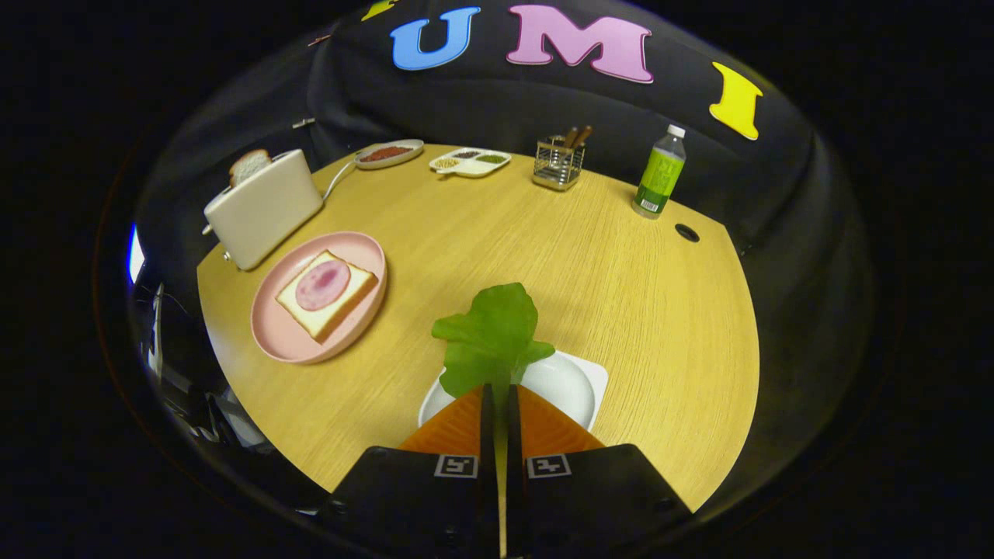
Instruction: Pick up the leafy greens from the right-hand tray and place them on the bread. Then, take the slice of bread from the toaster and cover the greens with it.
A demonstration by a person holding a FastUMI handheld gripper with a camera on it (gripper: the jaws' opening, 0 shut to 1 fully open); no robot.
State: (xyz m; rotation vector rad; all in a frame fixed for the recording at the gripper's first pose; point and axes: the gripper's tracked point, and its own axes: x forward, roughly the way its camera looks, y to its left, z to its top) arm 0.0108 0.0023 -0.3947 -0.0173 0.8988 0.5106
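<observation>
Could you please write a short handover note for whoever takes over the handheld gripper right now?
Gripper: shut on the green leafy lettuce piece, which sticks out ahead of the fingers, lifted above the white square tray.
Pink round plate: holds the white bread slice topped with a round pink ham slice, beyond the fingers to the left.
Cream toaster: behind the plate, with the second toasted bread slice standing up in its slot.
Done: greens picked up.
Left: lay the greens on the ham-topped bread, then take the toaster slice and cover them.
</observation>
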